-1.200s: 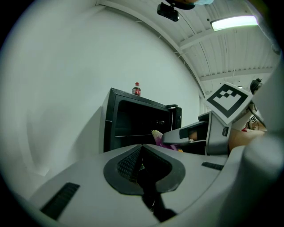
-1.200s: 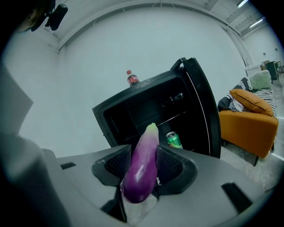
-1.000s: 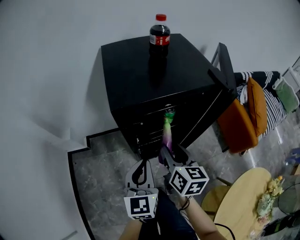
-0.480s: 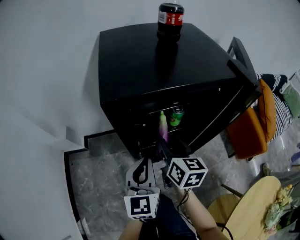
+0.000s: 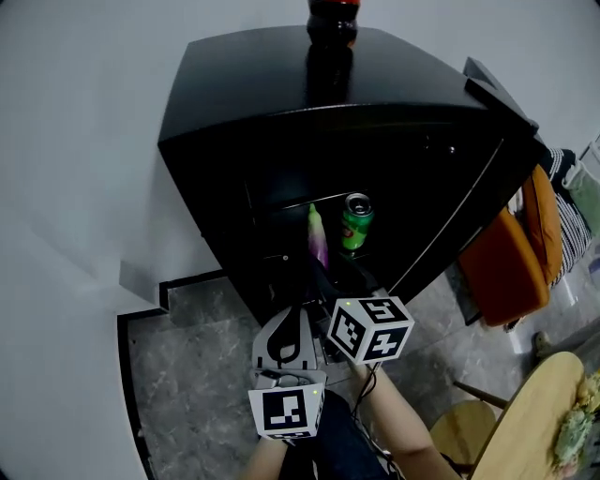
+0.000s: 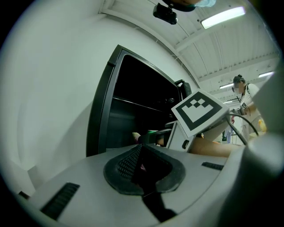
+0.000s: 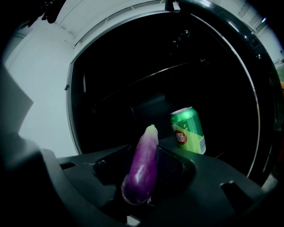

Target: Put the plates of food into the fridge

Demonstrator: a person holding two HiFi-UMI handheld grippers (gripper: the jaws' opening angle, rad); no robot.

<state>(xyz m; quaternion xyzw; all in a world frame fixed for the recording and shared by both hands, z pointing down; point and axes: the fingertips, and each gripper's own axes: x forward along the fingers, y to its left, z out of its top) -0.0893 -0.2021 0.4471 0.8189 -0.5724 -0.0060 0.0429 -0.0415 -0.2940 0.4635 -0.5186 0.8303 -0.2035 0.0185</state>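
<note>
Right gripper view: the right tongs [image 7: 146, 177] are clamping a purple eggplant [image 7: 143, 166], its tip pointing into the open black fridge [image 5: 281, 103]; no plate is showing. The left tongs [image 6: 142, 170], closed on nothing, are hanging just outside the fridge. The eggplant is likely needing a slow, level entry beside the green can [image 7: 188, 131] in the fridge, without nudging it. A cola bottle [image 5: 332, 19] is standing atop the fridge, grey stone floor [image 5: 197, 375] lying before it.

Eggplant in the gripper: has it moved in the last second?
Yes. The eggplant now reaches up beside the green can, on its left; a second ago its tip sat just below that can.
</note>
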